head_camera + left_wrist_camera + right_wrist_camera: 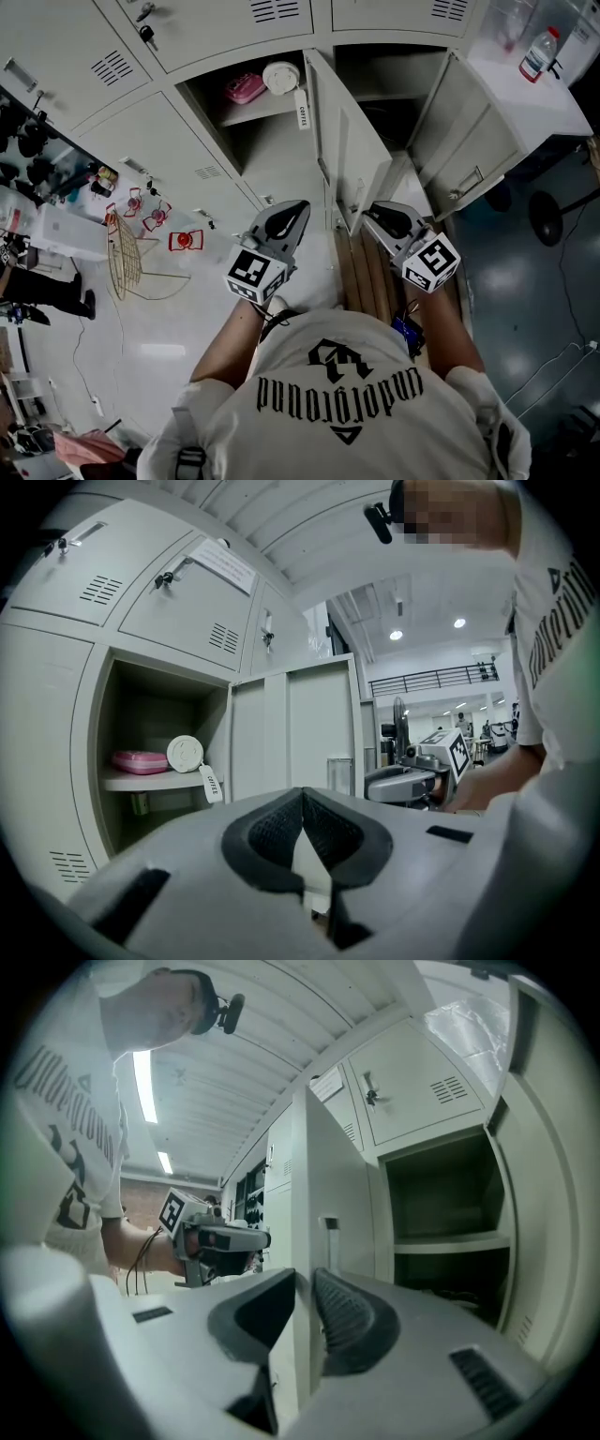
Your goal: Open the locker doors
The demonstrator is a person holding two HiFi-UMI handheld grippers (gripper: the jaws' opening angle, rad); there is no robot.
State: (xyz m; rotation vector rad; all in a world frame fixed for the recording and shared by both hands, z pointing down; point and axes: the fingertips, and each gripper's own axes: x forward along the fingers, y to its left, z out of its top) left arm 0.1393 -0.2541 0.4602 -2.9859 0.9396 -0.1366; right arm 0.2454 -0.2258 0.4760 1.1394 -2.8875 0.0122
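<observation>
**Lockers** [187, 159]: a pale-grey bank, seen steeply from above in the head view. Only this view shows both open doors together. The left door [349, 141] stands out edge-on toward the person. The right door [473, 141] stands open next to a white counter [553, 108] that carries a bottle [539, 54]. Both doors are plain sheet metal, and the doors around them are shut and have louvred vents.

**Right gripper view:** the free edge of the left door fills the narrow gap between the jaws of the right hand-held gripper [305, 1288], which are closed onto it. Past the door is an open compartment with a shelf [450, 1241] — the head view shows little of that interior.

**Left gripper view:** the left hand-held gripper [302, 803] has its jaw tips together and holds nothing. It faces the other open compartment, just left of the gripped door. On the shelf inside lie a pink case [141, 761] and a white disc [185, 753], with a hanging tag [211, 783] marked "COFFEE".
</observation>
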